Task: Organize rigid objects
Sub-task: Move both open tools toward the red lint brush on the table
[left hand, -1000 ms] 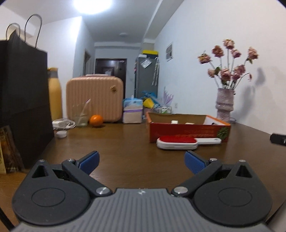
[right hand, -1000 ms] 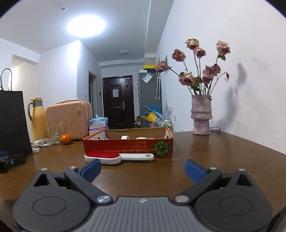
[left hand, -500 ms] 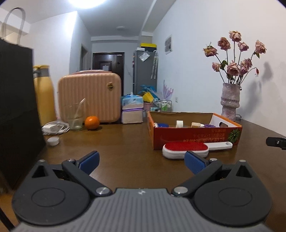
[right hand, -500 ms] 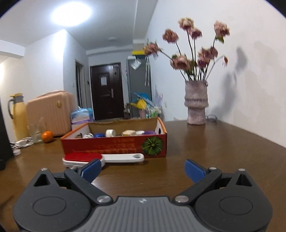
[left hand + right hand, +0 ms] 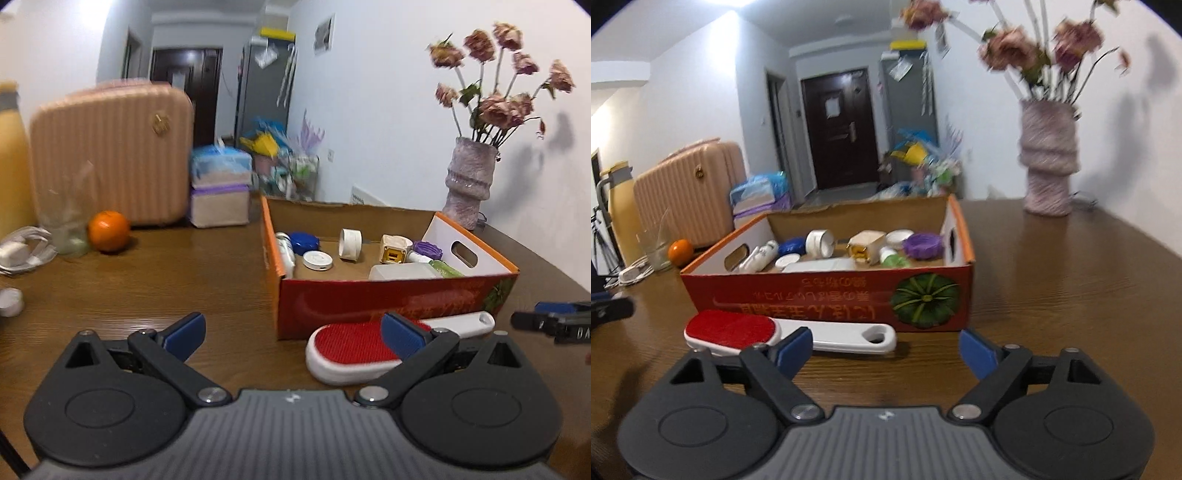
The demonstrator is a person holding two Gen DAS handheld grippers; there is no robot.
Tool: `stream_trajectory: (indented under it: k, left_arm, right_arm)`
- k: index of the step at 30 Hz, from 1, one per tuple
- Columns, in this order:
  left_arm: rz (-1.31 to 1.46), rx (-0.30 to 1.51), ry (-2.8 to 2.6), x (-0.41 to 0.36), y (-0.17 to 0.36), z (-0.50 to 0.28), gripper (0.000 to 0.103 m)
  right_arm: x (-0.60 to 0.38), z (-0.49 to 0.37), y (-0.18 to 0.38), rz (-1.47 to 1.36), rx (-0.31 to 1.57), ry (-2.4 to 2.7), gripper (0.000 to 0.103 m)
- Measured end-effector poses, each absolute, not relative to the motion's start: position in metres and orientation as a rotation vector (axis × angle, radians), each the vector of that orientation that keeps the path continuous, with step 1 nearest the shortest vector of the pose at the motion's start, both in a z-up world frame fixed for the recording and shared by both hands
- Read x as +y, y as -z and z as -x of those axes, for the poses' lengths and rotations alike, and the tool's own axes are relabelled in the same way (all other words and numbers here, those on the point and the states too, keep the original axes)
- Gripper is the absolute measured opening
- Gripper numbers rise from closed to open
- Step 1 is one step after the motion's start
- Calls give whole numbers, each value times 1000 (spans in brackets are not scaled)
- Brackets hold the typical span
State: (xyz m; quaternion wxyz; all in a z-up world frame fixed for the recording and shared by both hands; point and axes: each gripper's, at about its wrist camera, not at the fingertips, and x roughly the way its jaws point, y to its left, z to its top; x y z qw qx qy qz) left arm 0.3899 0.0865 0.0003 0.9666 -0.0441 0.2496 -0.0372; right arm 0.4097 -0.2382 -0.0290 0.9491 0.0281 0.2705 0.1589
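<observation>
Tongs, left [image 5: 291, 330] and right [image 5: 886, 349], hover spread above lint brush [image 5: 783, 332].

Right gripper [image 5: 886, 349]: fingers spread wide, nothing between them, low over the table.
Table [image 5: 1071, 295]: brown wood grain.
Lint brush [image 5: 783, 334]: red pad, white handle; flat on the table, just beside the box's near wall, ahead of the blue left fingertip [image 5: 794, 349].
Cardboard box [image 5: 834, 299]: red-orange, open top, pumpkin print; holds small items including a purple lid [image 5: 922, 245], a blue lid [image 5: 792, 246], a white jar [image 5: 820, 242].
Vase [image 5: 1049, 158]: dried roses, far right.
Orange [image 5: 680, 250]: far left, before a pink suitcase [image 5: 687, 192].
</observation>
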Motion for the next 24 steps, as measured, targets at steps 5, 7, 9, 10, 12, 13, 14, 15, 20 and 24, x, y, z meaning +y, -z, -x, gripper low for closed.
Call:
stream_trajectory:
  k: [5, 7, 9, 10, 12, 13, 14, 15, 20, 24]
  left_arm:
    - [126, 599, 150, 74, 14, -426, 99]
    - [118, 606, 166, 67, 20, -433, 98]
    - [102, 622, 141, 63, 27, -442, 80]
    - [108, 637, 133, 63, 31, -446, 72]
    - [167, 631, 165, 68, 36, -448, 56]
    - [195, 626, 184, 71, 38, -448, 54]
    - [213, 625, 205, 74, 39, -448, 51]
    - [225, 626, 209, 76, 40, -448, 50]
    - [247, 612, 201, 76, 41, -443, 50]
    - [233, 603, 197, 71, 38, -435, 49]
  right_arm:
    - [-229, -436, 32, -31, 610, -365, 70]
    - [-228, -445, 38, -25, 634, -370, 59]
    - [-230, -454, 45, -35, 650, -359, 39]
    - [-233, -458, 50, -58, 659, -353, 35]
    - [-241, -464, 56, -115, 663, -355, 26]
    - [-242, -466, 59, -125, 677, -353, 22]
    - [-244, -466, 61, -139, 672, -363, 19]
    - [-245, -466, 63, -143, 664, -368, 19]
    - [-246, -465, 65, -158, 654, -371, 18]
    - [-253, -465, 69, -226, 656, -377, 17]
